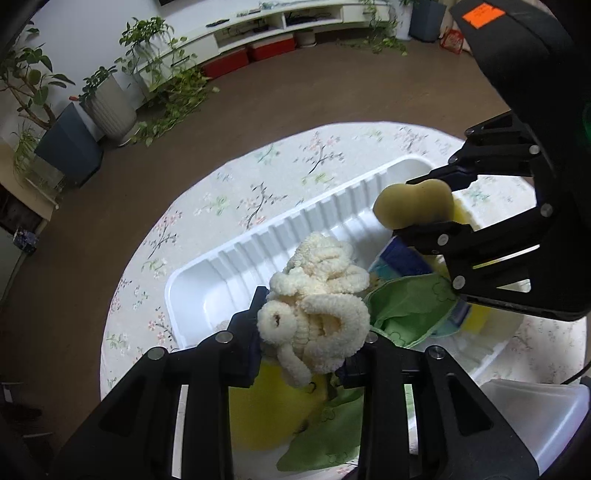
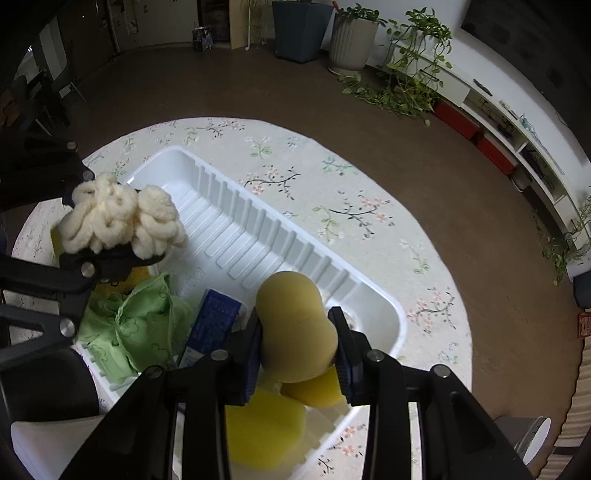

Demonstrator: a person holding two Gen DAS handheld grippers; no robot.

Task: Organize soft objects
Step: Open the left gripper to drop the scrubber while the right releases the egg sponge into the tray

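My left gripper [image 1: 303, 350] is shut on a cream chenille scrubber [image 1: 317, 306], held above the near end of a white ribbed tray [image 1: 280, 236]. It also shows in the right wrist view [image 2: 122, 218]. My right gripper [image 2: 297, 350] is shut on a tan peanut-shaped sponge [image 2: 295, 325] above the tray's [image 2: 236, 221] other end; the sponge also shows in the left wrist view [image 1: 413, 205]. A green cloth [image 2: 136, 325], a blue-patterned cloth [image 2: 214, 325] and yellow sponges [image 2: 266, 428] lie in the tray below.
The tray sits on a round table with a floral cloth [image 2: 332, 184]. A translucent lidded box [image 1: 532, 417] stands at the table's near edge. Potted plants [image 1: 110, 99] and a low white shelf unit [image 1: 258, 33] stand across the brown floor.
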